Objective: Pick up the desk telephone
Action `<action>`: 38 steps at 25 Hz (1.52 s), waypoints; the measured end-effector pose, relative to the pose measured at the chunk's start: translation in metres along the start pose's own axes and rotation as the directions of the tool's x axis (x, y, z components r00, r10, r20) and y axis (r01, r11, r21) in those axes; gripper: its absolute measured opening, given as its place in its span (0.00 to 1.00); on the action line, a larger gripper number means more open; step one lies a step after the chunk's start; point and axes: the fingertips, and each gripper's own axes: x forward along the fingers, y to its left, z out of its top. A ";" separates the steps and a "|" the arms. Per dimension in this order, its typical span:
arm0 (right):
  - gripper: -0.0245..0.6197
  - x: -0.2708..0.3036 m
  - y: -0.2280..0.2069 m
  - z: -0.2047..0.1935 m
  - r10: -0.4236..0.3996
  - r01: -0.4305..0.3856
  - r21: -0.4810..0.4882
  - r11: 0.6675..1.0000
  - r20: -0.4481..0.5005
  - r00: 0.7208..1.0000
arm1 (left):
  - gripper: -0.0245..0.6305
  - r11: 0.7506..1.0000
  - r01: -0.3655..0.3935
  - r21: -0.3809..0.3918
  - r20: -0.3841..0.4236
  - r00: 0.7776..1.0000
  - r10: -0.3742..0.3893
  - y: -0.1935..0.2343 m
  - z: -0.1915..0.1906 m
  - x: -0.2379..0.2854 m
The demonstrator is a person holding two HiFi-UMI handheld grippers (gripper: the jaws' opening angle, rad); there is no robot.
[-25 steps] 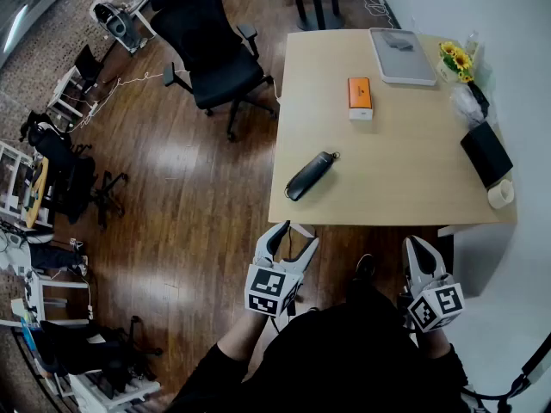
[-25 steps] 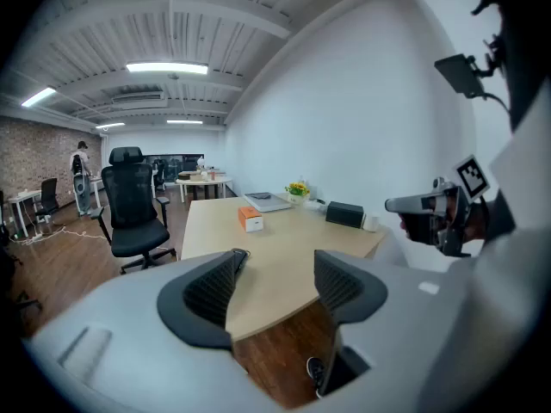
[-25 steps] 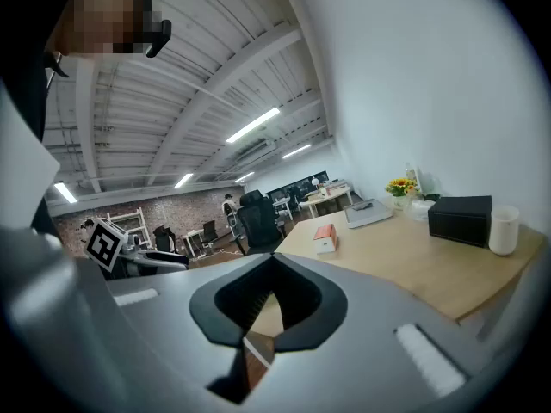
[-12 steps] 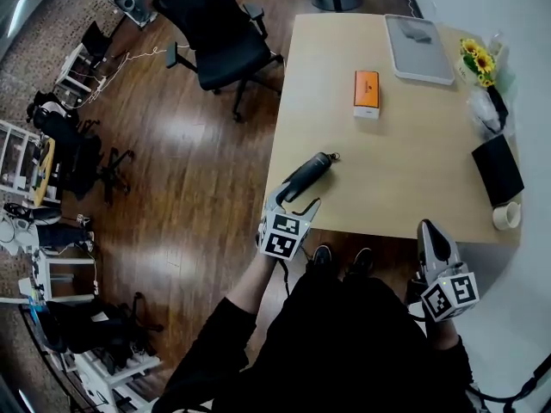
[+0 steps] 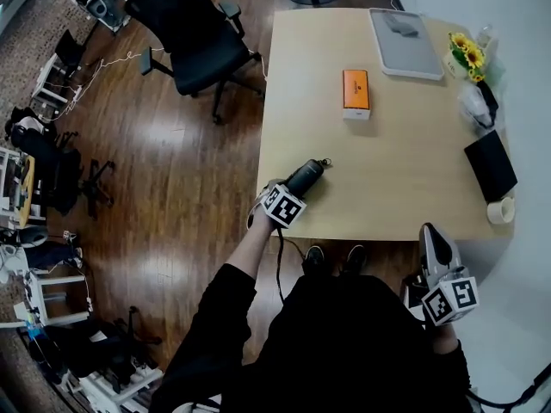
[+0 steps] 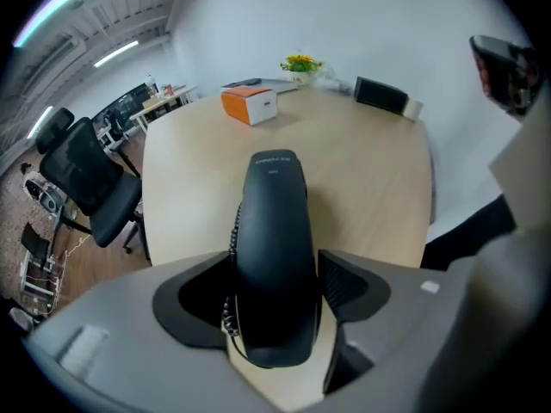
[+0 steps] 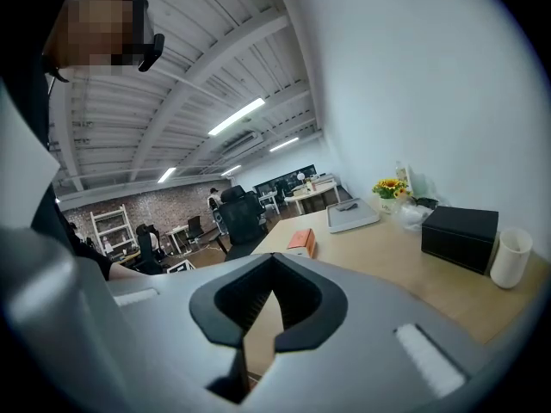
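The black telephone handset (image 5: pixel 306 178) lies near the front left corner of the light wooden table (image 5: pixel 405 179), its coiled cord at its side. My left gripper (image 5: pixel 294 192) is at the handset's near end. In the left gripper view the handset (image 6: pixel 274 248) fills the gap, and the left gripper (image 6: pixel 274 274) has both jaws pressed against its sides while it rests on the table (image 6: pixel 362 170). My right gripper (image 5: pixel 433 237) hangs off the table's front edge, low at the right, shut on nothing (image 7: pixel 272 261).
On the table are an orange box (image 5: pixel 355 93), a grey tray (image 5: pixel 403 31), yellow flowers (image 5: pixel 465 54), a black box (image 5: pixel 489 163) and a white cup (image 5: pixel 499 211). A black office chair (image 5: pixel 185 24) stands on the wood floor to the left.
My left gripper has moved forward from below the table edge onto the handset, and its wide-open jaws have come in against it. The right gripper stayed low at the right.
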 end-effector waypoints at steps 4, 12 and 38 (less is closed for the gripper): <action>0.04 0.008 0.006 -0.002 -0.005 0.005 0.003 1.000 -0.013 1.000 | 0.50 0.996 0.040 0.074 -0.034 0.999 -0.038 -0.008 -0.005 0.010; 0.04 0.018 0.014 -0.008 -0.007 0.008 0.015 1.000 -0.029 1.000 | 0.47 0.985 0.167 0.034 -0.069 0.984 -0.164 -0.005 -0.009 0.015; 0.04 0.053 0.050 0.021 0.144 -0.143 -0.057 0.988 0.012 0.990 | 0.44 0.971 -0.085 -0.223 0.618 0.758 0.209 -0.055 0.084 -0.245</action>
